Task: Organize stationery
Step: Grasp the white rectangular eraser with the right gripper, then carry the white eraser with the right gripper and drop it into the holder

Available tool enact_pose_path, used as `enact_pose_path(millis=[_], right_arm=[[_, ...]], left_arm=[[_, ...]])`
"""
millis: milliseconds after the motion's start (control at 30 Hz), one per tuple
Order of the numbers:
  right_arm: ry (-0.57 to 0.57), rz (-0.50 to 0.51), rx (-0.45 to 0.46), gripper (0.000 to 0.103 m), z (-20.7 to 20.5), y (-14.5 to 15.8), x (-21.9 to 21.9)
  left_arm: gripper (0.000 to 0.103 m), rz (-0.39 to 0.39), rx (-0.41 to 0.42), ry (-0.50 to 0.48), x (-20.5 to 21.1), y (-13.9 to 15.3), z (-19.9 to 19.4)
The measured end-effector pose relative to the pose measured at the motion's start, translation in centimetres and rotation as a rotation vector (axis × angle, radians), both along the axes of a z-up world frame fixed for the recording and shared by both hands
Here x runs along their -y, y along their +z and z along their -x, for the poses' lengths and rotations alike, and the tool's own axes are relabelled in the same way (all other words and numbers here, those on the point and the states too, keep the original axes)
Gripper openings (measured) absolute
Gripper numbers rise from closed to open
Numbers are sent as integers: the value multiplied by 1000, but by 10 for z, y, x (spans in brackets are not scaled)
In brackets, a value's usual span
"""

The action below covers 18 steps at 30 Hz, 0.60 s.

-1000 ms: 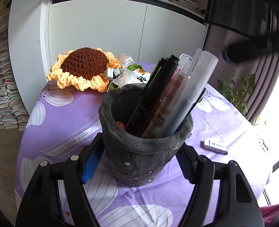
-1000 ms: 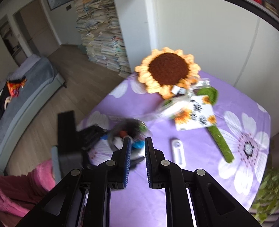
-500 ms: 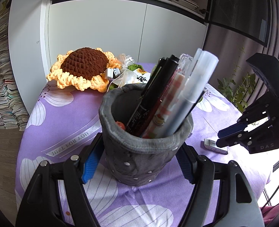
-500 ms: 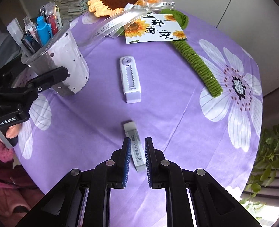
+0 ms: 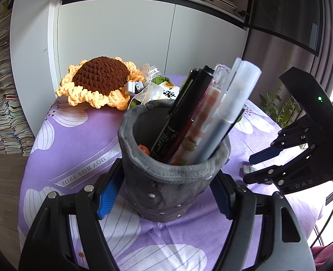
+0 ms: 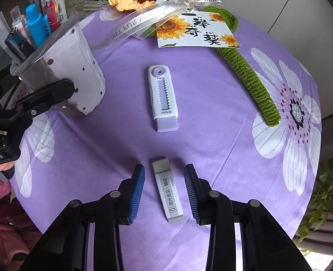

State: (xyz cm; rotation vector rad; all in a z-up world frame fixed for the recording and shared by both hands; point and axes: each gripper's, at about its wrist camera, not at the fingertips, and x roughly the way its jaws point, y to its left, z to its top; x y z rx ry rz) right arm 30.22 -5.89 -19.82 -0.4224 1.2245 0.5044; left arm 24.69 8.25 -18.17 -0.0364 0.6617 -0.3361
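The left tongs (image 5: 166,194) reach forward at a slight downward slant, their blue pads (image 5: 108,195) pressed against both sides of the grey pen holder (image 5: 166,180), which stands on the purple table (image 6: 211,113) stuffed with pens (image 5: 202,115). The right tongs (image 6: 164,189) point steeply down; their jaws have just been opening and now straddle the white eraser (image 6: 167,192) without touching it. It lies flat in its printed sleeve.

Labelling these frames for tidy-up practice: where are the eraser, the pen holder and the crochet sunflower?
eraser (image 6: 167,193), right wrist view, middle of its printed sleeve.
pen holder (image 5: 166,189), left wrist view, front of its grey wall.
crochet sunflower (image 5: 101,75), left wrist view, brown centre.
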Motion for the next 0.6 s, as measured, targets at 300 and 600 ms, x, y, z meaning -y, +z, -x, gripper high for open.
enact_pose_path(millis=[300, 600], right_arm=[[-70, -39, 41, 17, -8, 14, 17], [-81, -211, 157, 17, 24, 93, 27]], left_arm=[[72, 0, 0, 0, 0, 0, 0], [72, -1, 0, 0, 0, 0, 0]])
